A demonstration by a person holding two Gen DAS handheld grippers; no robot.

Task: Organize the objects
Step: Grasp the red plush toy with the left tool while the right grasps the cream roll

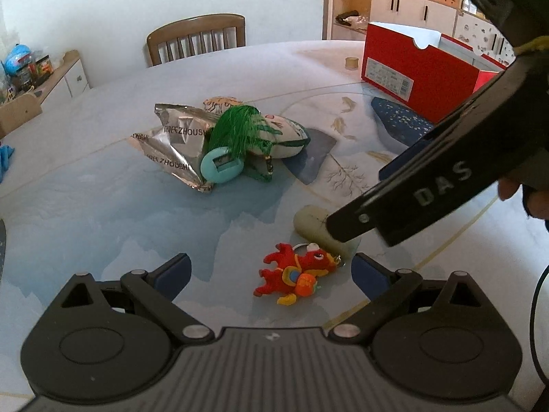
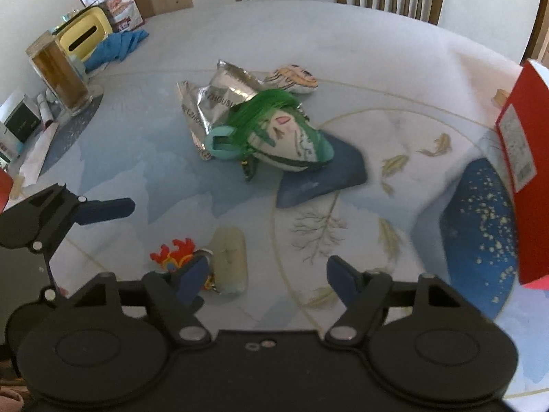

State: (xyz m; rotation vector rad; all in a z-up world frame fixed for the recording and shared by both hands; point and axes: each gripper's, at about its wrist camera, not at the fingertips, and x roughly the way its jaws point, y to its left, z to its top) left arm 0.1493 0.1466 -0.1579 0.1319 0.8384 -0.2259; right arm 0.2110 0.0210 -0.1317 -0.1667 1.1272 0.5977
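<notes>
A red plush dragon keychain (image 1: 295,274) lies on the table between the open fingers of my left gripper (image 1: 271,274). A pale cylinder (image 1: 319,228) lies just behind it, partly covered by my right gripper's body. My right gripper (image 2: 266,276) is open and empty, with the cylinder (image 2: 230,261) and the dragon (image 2: 173,252) at its left finger. A pile sits mid-table: a silver snack bag (image 1: 171,144), a green tassel (image 1: 236,130), a teal oval tag (image 1: 221,164) and printed pouches (image 1: 284,137). The pile also shows in the right wrist view (image 2: 274,127).
A red shoebox (image 1: 418,68) stands at the far right of the table, with a small roll (image 1: 351,63) beside it. A glass jar (image 2: 60,75), a yellow box (image 2: 85,34) and a blue cloth (image 2: 120,46) sit at the far left. A wooden chair (image 1: 197,37) stands behind.
</notes>
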